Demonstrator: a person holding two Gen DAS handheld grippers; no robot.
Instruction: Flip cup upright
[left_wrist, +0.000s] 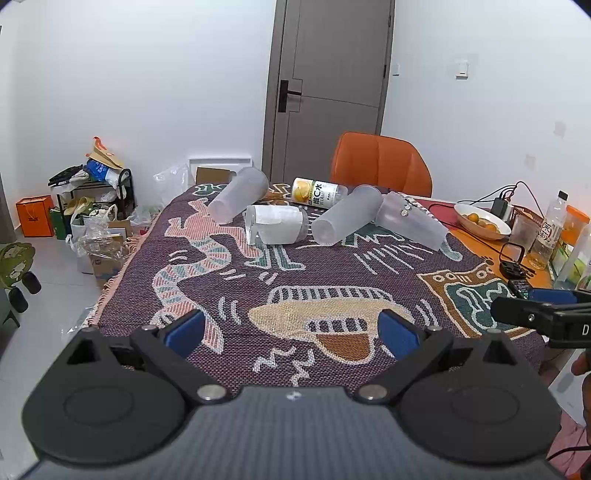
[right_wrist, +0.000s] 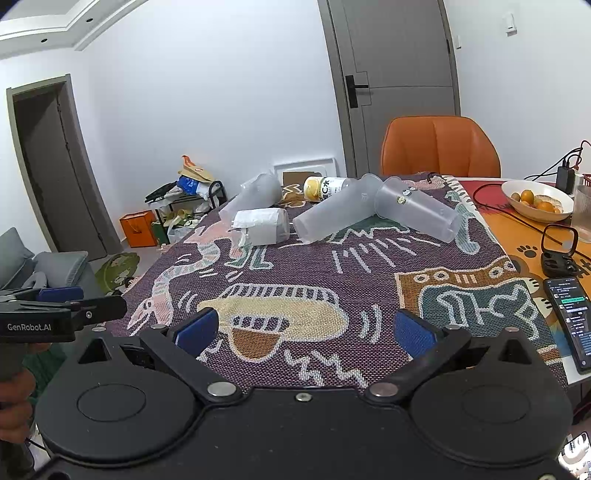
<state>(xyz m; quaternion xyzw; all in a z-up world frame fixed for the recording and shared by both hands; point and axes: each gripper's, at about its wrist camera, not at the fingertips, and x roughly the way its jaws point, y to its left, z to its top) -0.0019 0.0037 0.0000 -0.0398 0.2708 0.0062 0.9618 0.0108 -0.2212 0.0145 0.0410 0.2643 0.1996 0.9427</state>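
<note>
Three translucent plastic cups lie on their sides at the far end of the patterned cloth: a left cup (left_wrist: 238, 194) (right_wrist: 255, 195), a middle cup (left_wrist: 347, 216) (right_wrist: 334, 210) and a right cup with stickers (left_wrist: 412, 219) (right_wrist: 417, 208). A cup wrapped in white paper (left_wrist: 275, 224) (right_wrist: 264, 225) lies between them. My left gripper (left_wrist: 291, 330) is open and empty above the near cloth. My right gripper (right_wrist: 304, 330) is open and empty too, also near the front edge. Each gripper shows at the edge of the other's view.
A yellow-labelled bottle (left_wrist: 317, 192) lies behind the cups. An orange chair (left_wrist: 380, 162) stands at the far side. A bowl of oranges (right_wrist: 537, 197), cables, an earbud case (right_wrist: 557, 258), a phone (right_wrist: 570, 321) and bottles (left_wrist: 552, 229) sit on the right. Floor clutter lies left.
</note>
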